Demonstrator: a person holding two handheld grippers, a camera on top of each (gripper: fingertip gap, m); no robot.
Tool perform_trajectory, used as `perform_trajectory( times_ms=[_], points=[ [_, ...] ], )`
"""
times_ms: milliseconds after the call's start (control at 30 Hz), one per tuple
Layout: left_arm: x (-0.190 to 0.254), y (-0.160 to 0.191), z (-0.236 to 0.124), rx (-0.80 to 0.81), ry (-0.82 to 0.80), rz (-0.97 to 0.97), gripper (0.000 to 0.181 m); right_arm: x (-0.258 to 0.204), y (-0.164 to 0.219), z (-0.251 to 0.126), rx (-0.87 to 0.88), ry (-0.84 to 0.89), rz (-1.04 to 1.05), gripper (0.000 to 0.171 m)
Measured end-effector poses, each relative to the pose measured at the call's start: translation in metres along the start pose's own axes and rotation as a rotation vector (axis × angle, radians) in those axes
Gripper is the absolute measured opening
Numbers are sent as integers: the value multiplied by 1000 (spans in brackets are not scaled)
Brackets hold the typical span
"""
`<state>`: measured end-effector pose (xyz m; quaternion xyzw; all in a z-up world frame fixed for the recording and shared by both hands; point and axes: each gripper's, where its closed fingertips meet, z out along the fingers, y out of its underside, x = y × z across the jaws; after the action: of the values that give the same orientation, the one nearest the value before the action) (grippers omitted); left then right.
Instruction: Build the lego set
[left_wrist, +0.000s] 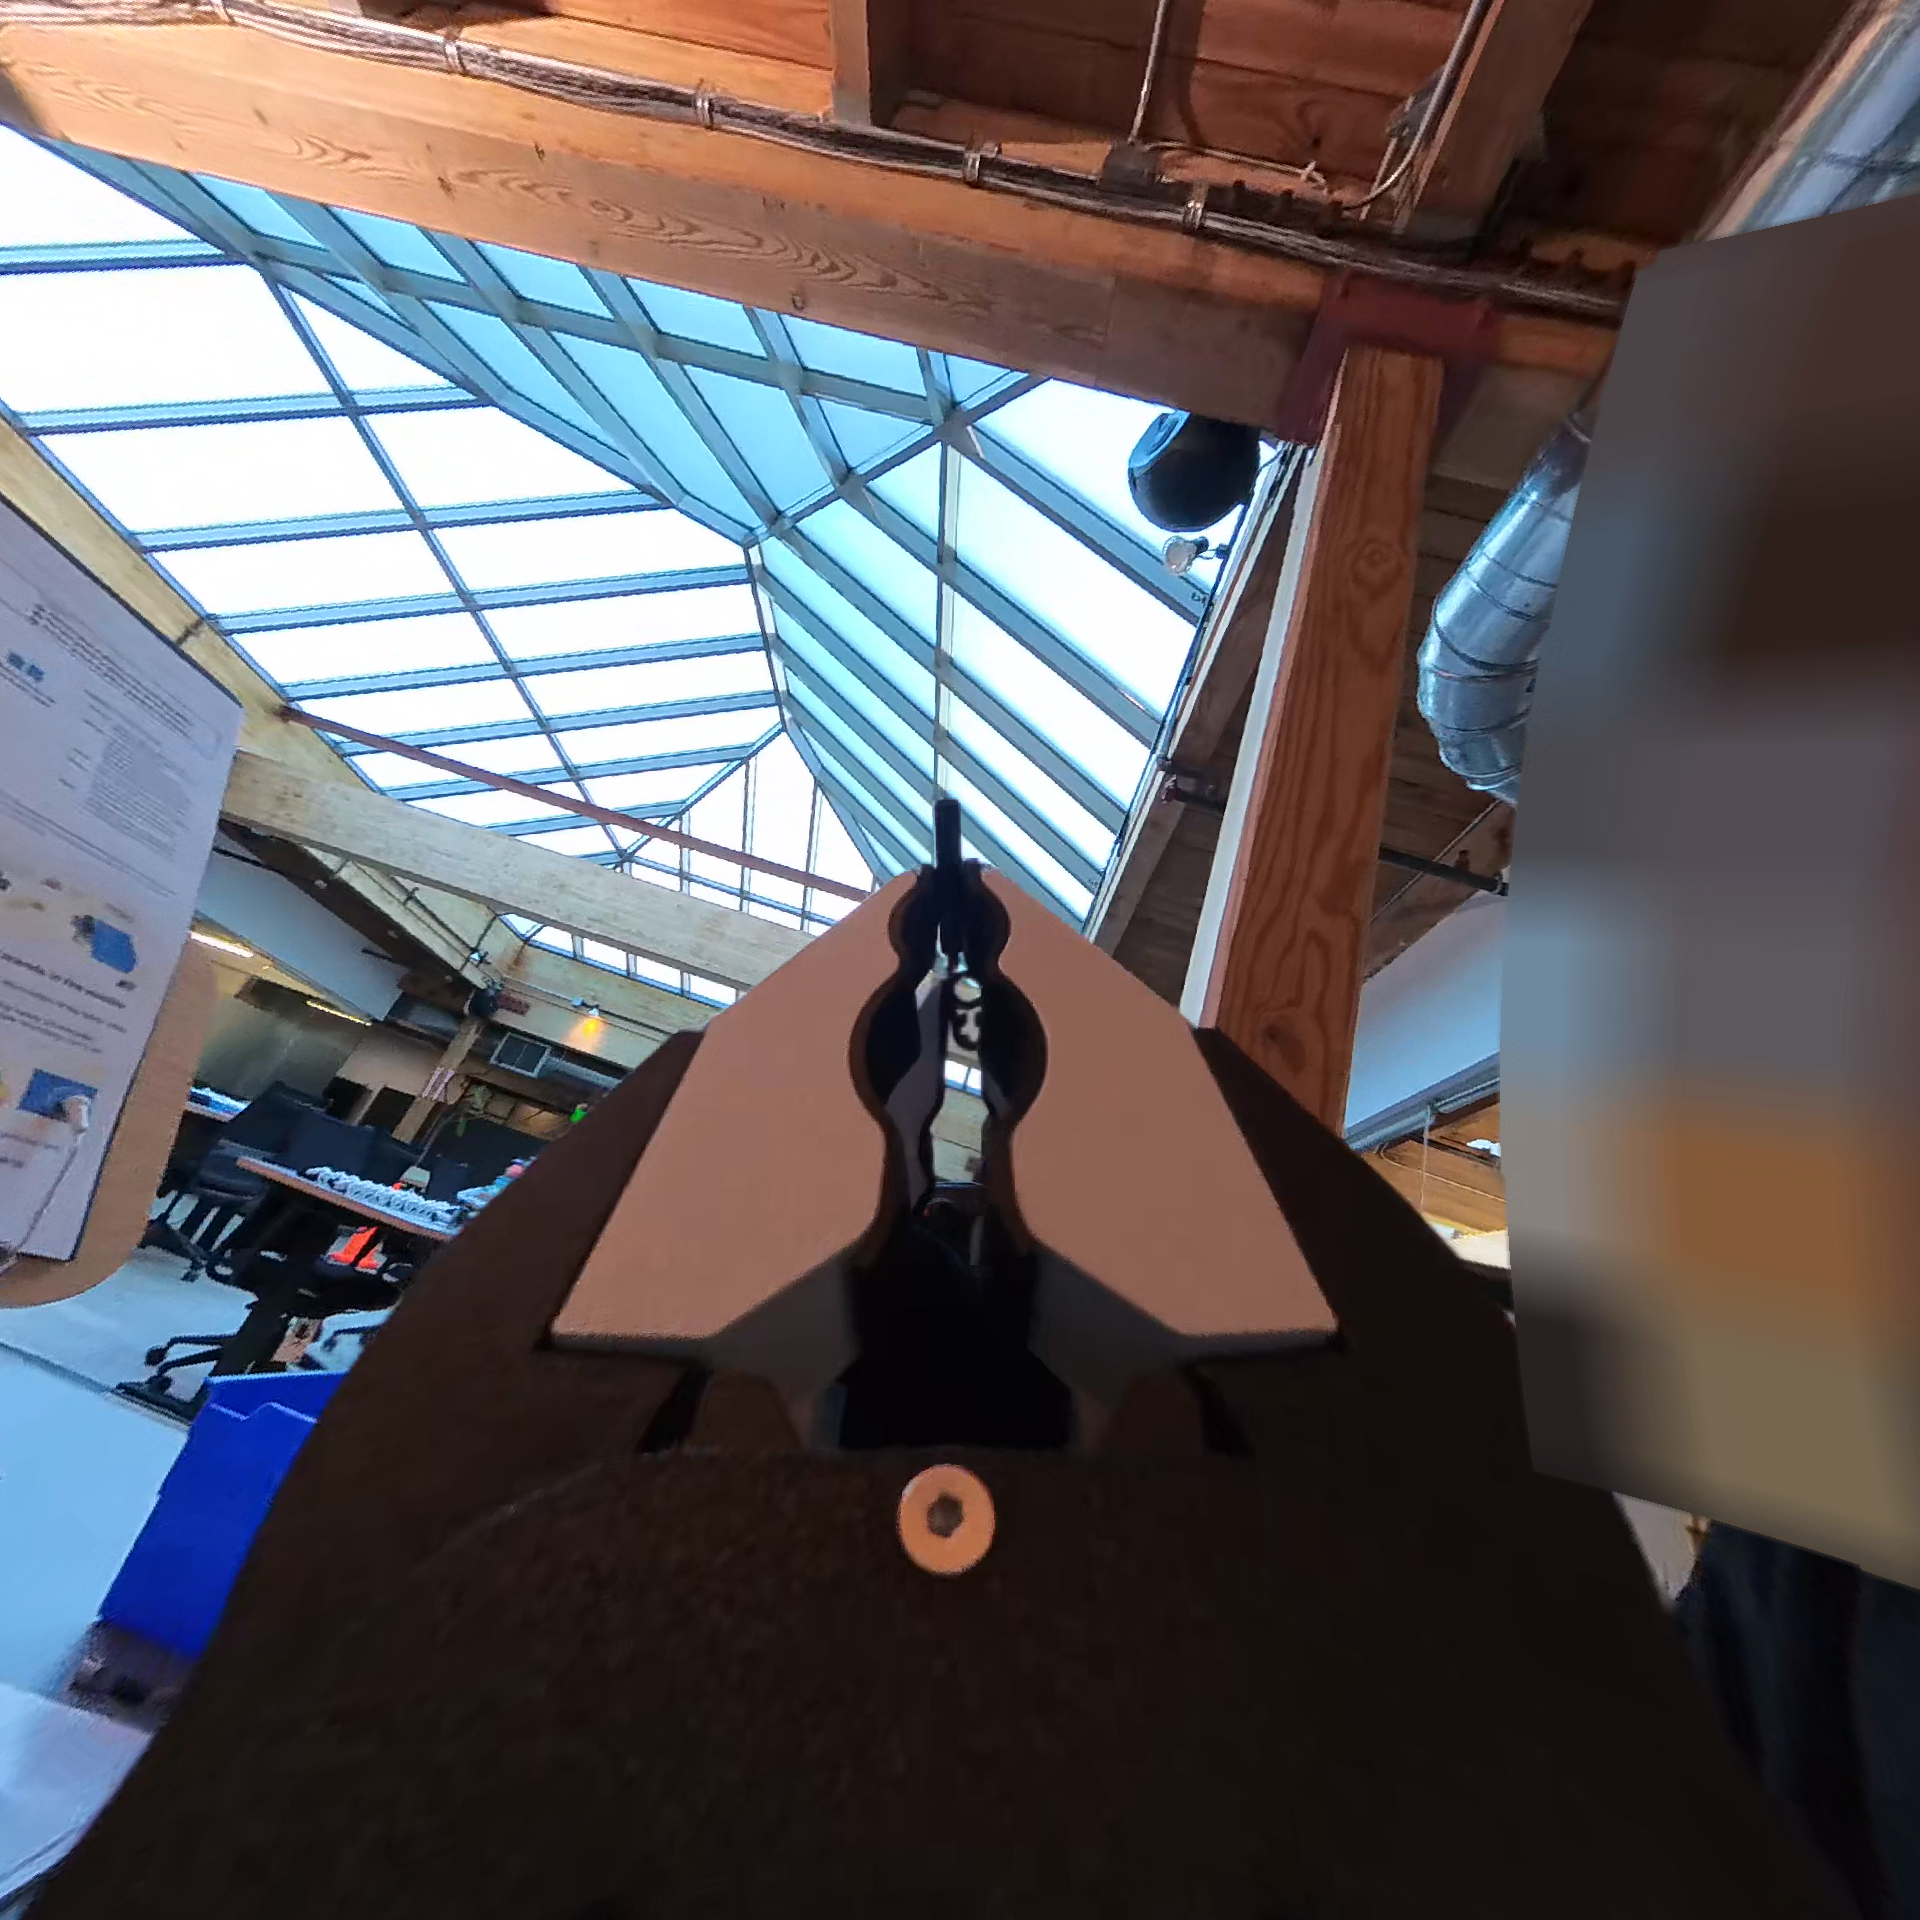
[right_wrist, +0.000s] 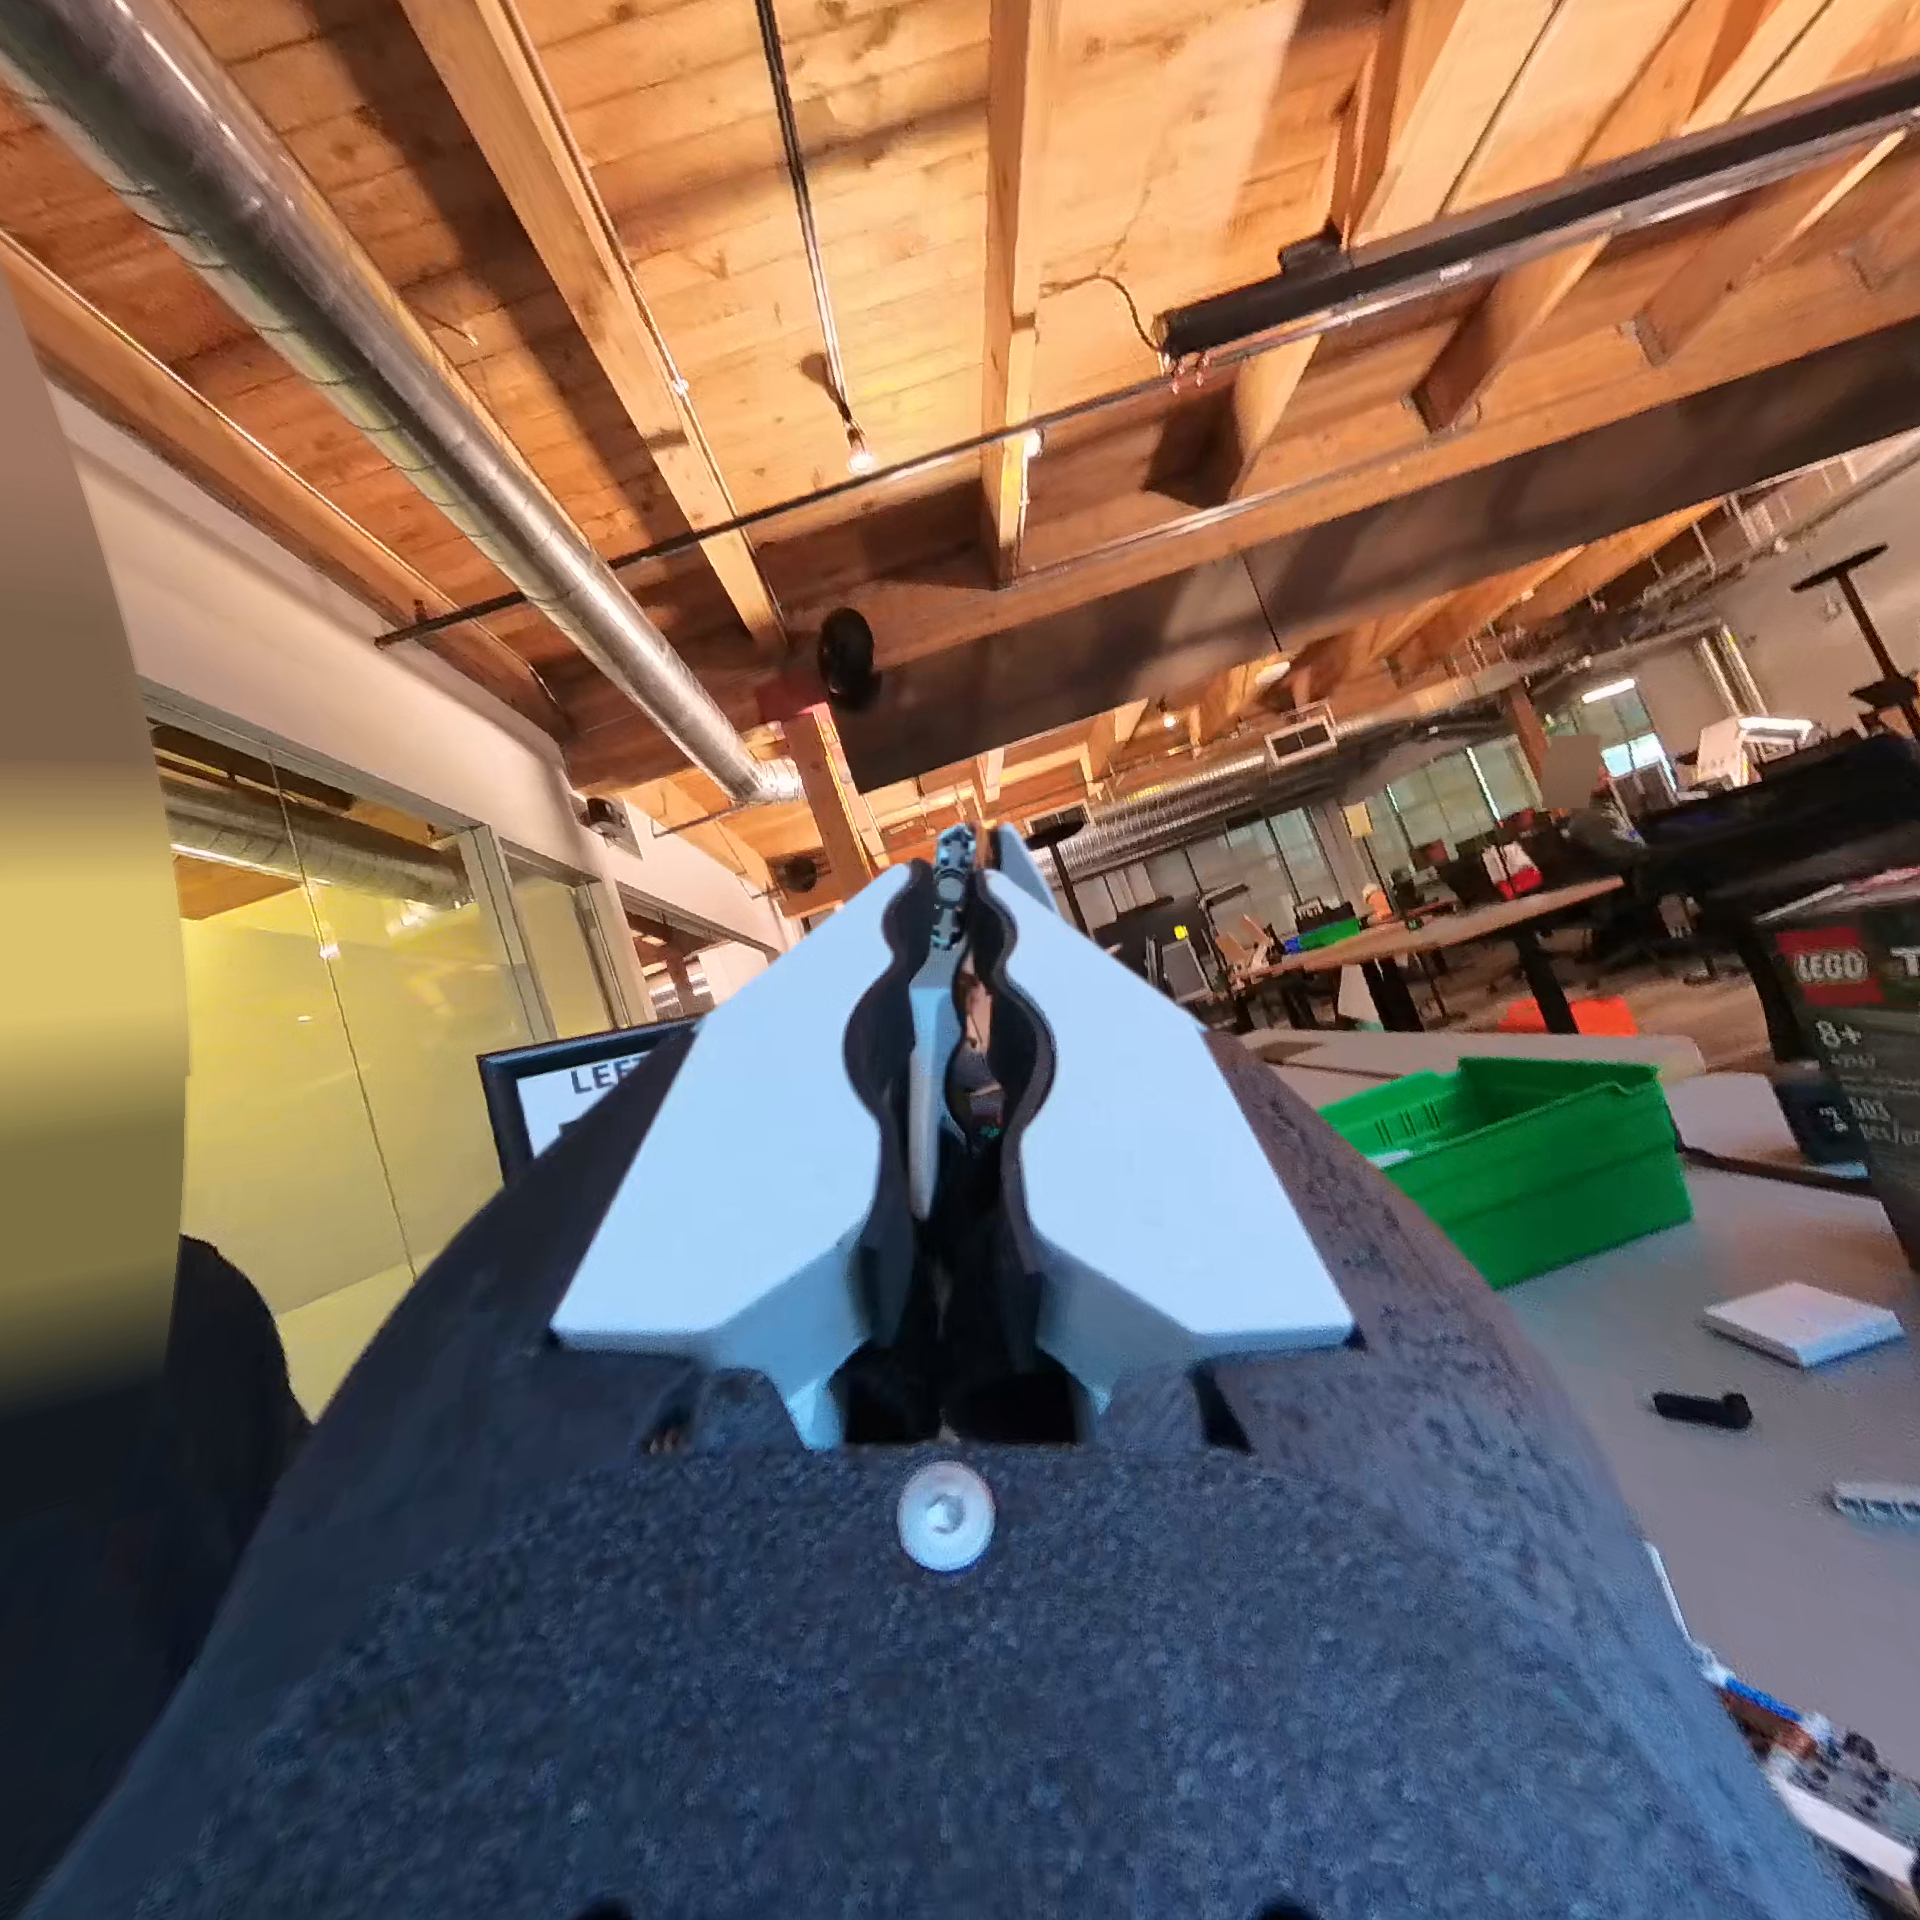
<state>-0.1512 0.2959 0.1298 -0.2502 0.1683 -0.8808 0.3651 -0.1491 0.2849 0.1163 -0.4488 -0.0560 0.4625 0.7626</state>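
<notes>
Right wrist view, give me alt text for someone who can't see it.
The right hand-held gripper, tilted up toward a wooden ceiling, is shut on a small grey lego piece. To the right, a green bin sits on a pale table.

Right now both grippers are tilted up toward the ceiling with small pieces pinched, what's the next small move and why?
Probably bring the two tips together. The left gripper pinches a thin black pin; the right gripper pinches a small grey piece. Neither view shows the other gripper.
</notes>
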Motion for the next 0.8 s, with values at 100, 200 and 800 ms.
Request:
perform_trajectory(
  times_ms=[100,200,800],
  points=[
    [1,-3,-1,13,2,-14,2,1,6,2,-17,8,-6,6],
    [1,-1,0,-2,-10,-5,2,1,7,1,1,1,-4,6],
    [-7,2,-4,-23,-48,19,2,10,10,-1,1,-15,48,6]
  ],
)
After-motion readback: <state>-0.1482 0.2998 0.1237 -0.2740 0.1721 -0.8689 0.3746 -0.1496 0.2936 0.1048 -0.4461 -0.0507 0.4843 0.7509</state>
